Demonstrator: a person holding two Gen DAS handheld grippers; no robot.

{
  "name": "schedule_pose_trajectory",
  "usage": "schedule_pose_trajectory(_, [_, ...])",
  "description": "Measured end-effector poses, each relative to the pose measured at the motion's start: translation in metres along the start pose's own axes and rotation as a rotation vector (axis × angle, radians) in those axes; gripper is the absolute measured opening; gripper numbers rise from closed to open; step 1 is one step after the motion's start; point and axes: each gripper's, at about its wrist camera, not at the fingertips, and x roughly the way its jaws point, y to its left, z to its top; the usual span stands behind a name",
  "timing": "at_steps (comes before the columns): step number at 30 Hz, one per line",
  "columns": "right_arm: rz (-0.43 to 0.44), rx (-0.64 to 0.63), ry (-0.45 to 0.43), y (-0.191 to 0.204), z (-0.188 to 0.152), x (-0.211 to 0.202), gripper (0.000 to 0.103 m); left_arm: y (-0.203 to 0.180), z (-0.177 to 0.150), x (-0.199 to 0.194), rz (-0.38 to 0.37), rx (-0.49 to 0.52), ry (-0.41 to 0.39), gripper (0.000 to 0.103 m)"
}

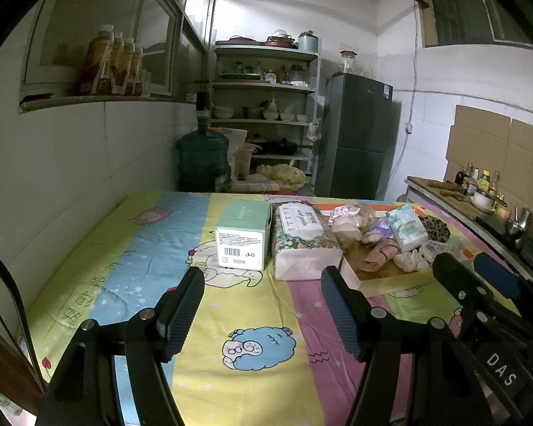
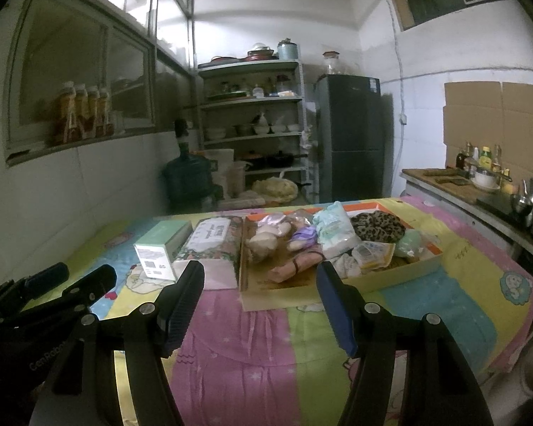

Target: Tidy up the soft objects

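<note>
I am holding both sets of jaws wide apart with nothing between them, the left gripper (image 1: pixel 263 294) and the right gripper (image 2: pixel 261 293) hovering side by side over the cartoon-print cloth (image 1: pixel 252 319) covering the surface. Just beyond them, the soft objects (image 2: pixel 302 245) are lying heaped in a shallow cardboard tray (image 2: pixel 277 300). A floral tissue pack (image 1: pixel 302 238) is sitting against the tray's left side, with a green box (image 1: pixel 243 236) just beside it.
</note>
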Motion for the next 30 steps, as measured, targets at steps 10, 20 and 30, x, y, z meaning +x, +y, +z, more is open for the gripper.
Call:
schedule_pose_trajectory(10, [0.001,0.000,0.000,0.0007,-0.0001,0.0001,0.067,0.0007,-0.0001,-0.0006,-0.001,0.000,0.000,0.068])
schedule_pose_trajectory(20, [0.000,-0.001,0.000,0.0012,-0.0001,0.0001,0.067,0.0003,-0.0003,-0.0009,-0.001,0.000,-0.001,0.068])
schedule_pose_trajectory(30, [0.000,-0.005,-0.003,0.0031,0.0007,-0.0001,0.067,0.0003,-0.0006,-0.0011,0.000,0.000,-0.002,0.068])
